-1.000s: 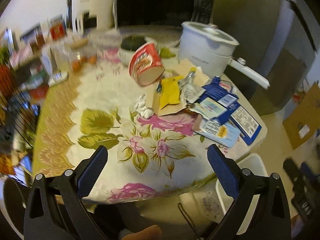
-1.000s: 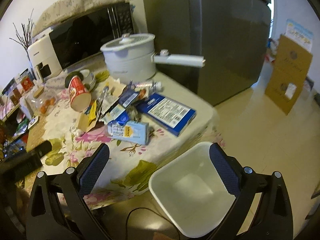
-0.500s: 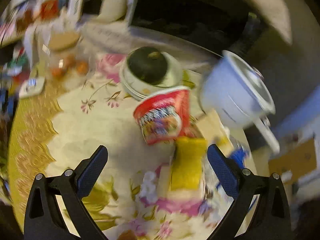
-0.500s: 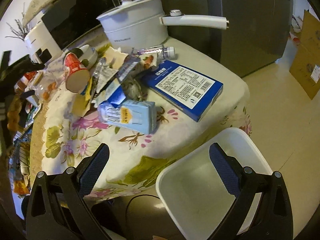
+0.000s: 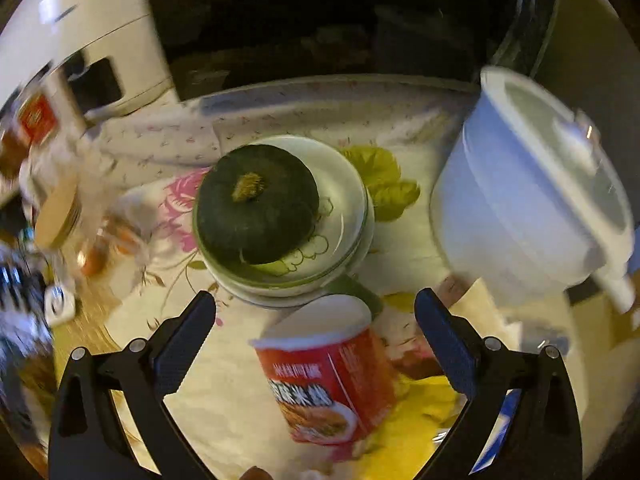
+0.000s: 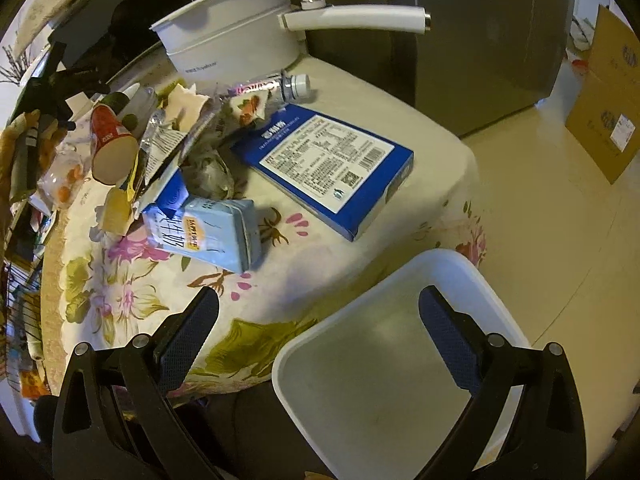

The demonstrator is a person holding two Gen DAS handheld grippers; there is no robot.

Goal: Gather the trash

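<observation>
Mostly we see blur at 9 o'clock; red cup (image 5: 328,372) lies on tabletop (image 5: 224,392) between spread left gripper (image 5: 315,320) fingers, untouched. Right gripper (image 6: 319,318), spread, empty, hovers above white bin (image 6: 360,380).

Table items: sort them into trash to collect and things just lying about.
For the job: red noodle cup, light blue carton, blue box, plastic bottle, white bin.

Lying about: green squash on plates, white pot, cardboard box.
</observation>
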